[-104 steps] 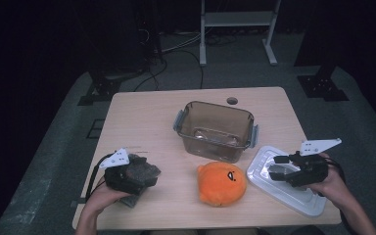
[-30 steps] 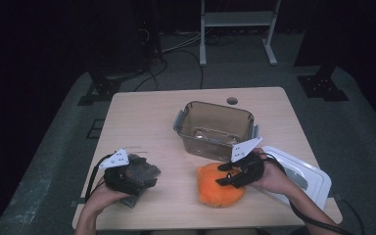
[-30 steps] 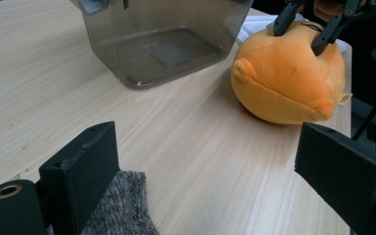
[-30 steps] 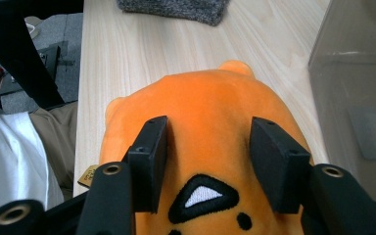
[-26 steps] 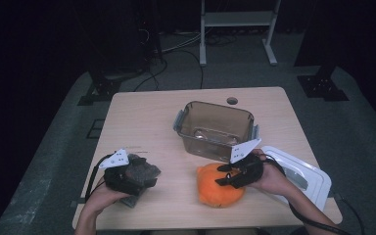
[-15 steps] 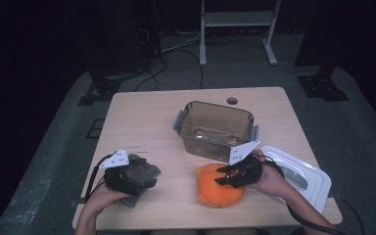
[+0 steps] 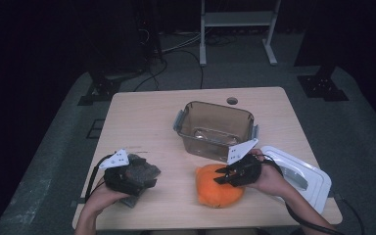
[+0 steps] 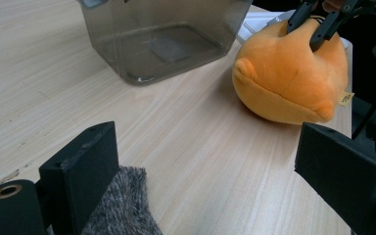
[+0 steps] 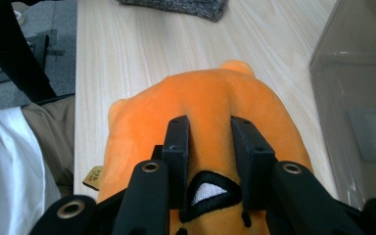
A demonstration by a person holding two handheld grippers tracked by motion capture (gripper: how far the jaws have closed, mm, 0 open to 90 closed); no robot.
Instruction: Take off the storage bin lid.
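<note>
Behind the orange plush (image 7: 219, 186), clear bin (image 7: 216, 128); beside it, white lid (image 7: 301, 172)

Grey knitted cloth (image 7: 139, 169) half buried under left claw (image 7: 144, 182) in the high view; cut off by the bottom edge in the left gripper view, by the top edge in the right gripper view. Orange plush toy (image 9: 210, 127) cropped at the bottom of the right gripper view, embroidered mouth partly masked by right claw (image 9: 209, 142). Small tag (image 8: 344, 98) too tiny to read. Clear container (image 9: 357, 98) sliced by the right edge. White lid (image 7: 303, 171) partly covered by the hand.
</note>
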